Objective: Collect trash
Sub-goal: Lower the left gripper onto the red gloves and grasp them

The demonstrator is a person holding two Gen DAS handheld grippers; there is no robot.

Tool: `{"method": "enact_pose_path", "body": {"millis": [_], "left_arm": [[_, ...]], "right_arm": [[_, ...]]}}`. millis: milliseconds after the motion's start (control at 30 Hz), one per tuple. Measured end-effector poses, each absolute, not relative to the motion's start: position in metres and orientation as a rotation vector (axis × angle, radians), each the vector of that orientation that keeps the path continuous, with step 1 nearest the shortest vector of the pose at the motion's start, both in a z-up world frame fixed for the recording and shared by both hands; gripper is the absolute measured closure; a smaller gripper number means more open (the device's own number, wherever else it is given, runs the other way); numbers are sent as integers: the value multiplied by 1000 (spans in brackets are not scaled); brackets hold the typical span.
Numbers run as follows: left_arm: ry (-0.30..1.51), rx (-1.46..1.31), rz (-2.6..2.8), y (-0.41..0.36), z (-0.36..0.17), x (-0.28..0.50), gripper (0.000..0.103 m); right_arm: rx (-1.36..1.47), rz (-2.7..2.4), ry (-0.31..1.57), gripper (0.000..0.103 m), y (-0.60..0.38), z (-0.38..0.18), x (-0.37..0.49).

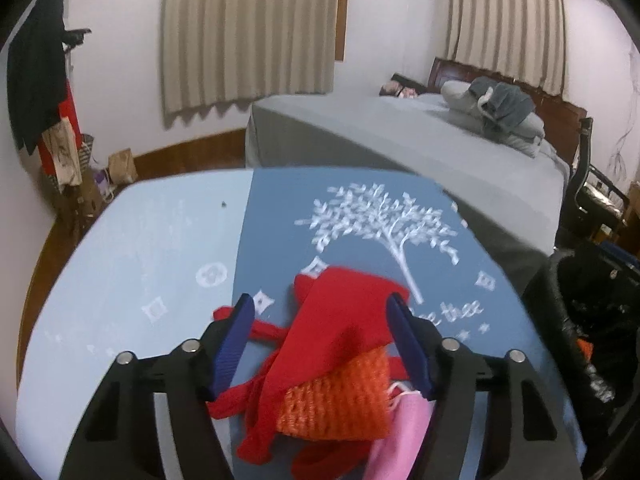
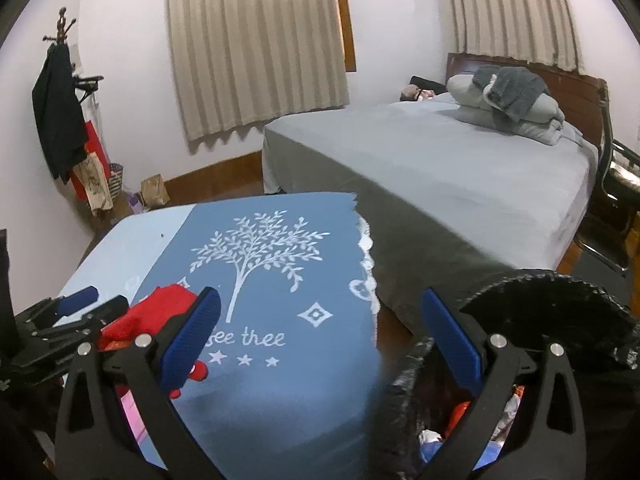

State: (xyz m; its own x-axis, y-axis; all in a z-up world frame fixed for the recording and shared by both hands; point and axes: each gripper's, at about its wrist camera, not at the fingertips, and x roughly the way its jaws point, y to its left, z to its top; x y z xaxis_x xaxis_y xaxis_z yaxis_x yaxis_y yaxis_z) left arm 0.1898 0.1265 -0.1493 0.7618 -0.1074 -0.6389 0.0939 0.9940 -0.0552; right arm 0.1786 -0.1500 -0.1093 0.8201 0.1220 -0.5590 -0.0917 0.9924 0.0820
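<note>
The left gripper (image 1: 320, 344) has its fingers (image 1: 236, 340) parted around a red cloth (image 1: 340, 328) heaped on the blue desk (image 1: 168, 248), though contact is unclear; under it sit an orange knit piece (image 1: 336, 404) and a pink scrap (image 1: 396, 436). The heap's long axis runs away from the fingers toward the tree print, and the left hand is clearly nearer. The right gripper (image 2: 320, 348) hangs open and empty between desk edge and black bin bag (image 2: 568, 320), where I judge the cloth belongs.
</note>
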Motion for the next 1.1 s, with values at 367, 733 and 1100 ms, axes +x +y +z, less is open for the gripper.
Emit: {"method": "enact_pose_path", "body": {"millis": [367, 733, 1100], "left_arm": [[759, -53, -142, 128, -174, 194, 45], [762, -94, -144, 135, -174, 196, 69], [705, -111, -133, 150, -153, 191, 89]], "right_arm": [[25, 136, 642, 5, -130, -125, 187], [12, 158, 675, 5, -123, -137, 190], [12, 177, 684, 5, -116, -140, 190]]}}
